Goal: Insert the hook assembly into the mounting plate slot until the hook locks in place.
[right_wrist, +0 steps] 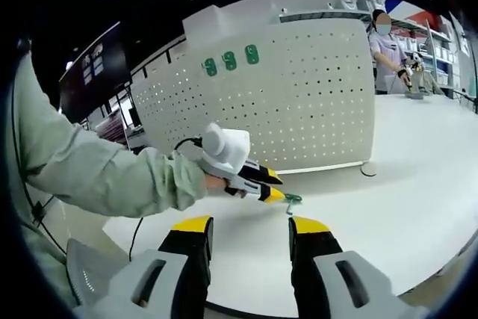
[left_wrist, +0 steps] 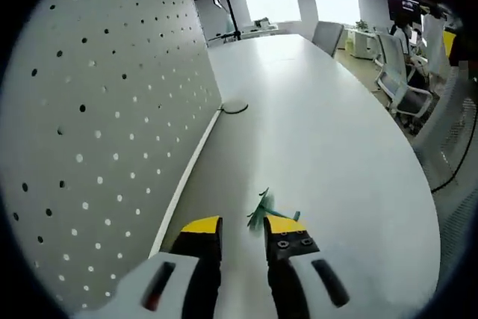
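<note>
A small green hook (left_wrist: pixel 263 211) lies on the white table (left_wrist: pixel 321 132), touching the inner tip of my left gripper's (left_wrist: pixel 243 228) right jaw; the yellow-tipped jaws stand apart, not closed on it. The white pegboard mounting plate (left_wrist: pixel 97 110) stands upright along the left. In the right gripper view, a sleeved hand holds the left gripper (right_wrist: pixel 276 185) low over the table, with the green hook (right_wrist: pixel 291 199) just past its tips. Behind it the pegboard (right_wrist: pixel 299 102) carries three green hooks (right_wrist: pixel 229 60) near its top edge. My right gripper (right_wrist: pixel 251 225) is open, with nothing between its jaws.
A dark cable (left_wrist: pixel 234 107) loops on the table at the pegboard's foot. Office chairs (left_wrist: pixel 399 80) stand past the table's far right edge. A person (right_wrist: pixel 385 50) works at the table beyond the pegboard. The table's near edge (right_wrist: pixel 388 289) is close.
</note>
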`<action>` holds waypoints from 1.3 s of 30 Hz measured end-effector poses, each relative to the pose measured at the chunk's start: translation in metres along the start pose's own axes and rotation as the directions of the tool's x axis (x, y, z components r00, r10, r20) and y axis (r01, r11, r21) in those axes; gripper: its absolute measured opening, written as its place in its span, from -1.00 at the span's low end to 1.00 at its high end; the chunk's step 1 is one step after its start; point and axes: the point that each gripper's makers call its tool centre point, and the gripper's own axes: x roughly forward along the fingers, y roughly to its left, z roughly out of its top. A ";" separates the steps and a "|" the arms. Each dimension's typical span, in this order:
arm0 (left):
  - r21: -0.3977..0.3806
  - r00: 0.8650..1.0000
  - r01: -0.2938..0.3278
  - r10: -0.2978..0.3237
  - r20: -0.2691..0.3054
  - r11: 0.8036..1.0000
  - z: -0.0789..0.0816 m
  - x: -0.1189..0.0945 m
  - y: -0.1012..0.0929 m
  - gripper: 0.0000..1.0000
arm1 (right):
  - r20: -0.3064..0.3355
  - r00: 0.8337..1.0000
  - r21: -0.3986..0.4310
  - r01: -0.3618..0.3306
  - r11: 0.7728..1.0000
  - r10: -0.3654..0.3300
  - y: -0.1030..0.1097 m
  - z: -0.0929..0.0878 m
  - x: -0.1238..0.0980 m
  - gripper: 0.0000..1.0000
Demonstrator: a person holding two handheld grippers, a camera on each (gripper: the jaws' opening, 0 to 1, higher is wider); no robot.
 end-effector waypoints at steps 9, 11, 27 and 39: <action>-0.007 1.000 0.022 -0.022 -0.019 1.000 -0.005 0.014 -0.004 -0.56 | 0.008 1.000 0.012 0.005 1.000 -0.005 -0.004 0.000 -0.002 -0.22; -0.013 0.999 0.025 -0.025 -0.021 1.000 -0.005 0.015 -0.005 -0.57 | 0.007 1.000 0.014 0.007 1.000 -0.007 -0.005 -0.001 -0.003 -0.22; -0.012 0.999 0.048 -0.048 -0.020 0.999 -0.004 0.015 -0.014 -0.72 | 0.009 1.000 0.020 0.010 1.000 -0.010 -0.007 -0.002 -0.002 -0.22; -0.015 0.998 0.056 -0.057 -0.028 0.998 -0.003 0.019 -0.017 -0.90 | 0.003 1.000 0.021 0.006 1.000 -0.007 -0.006 -0.004 -0.001 -0.22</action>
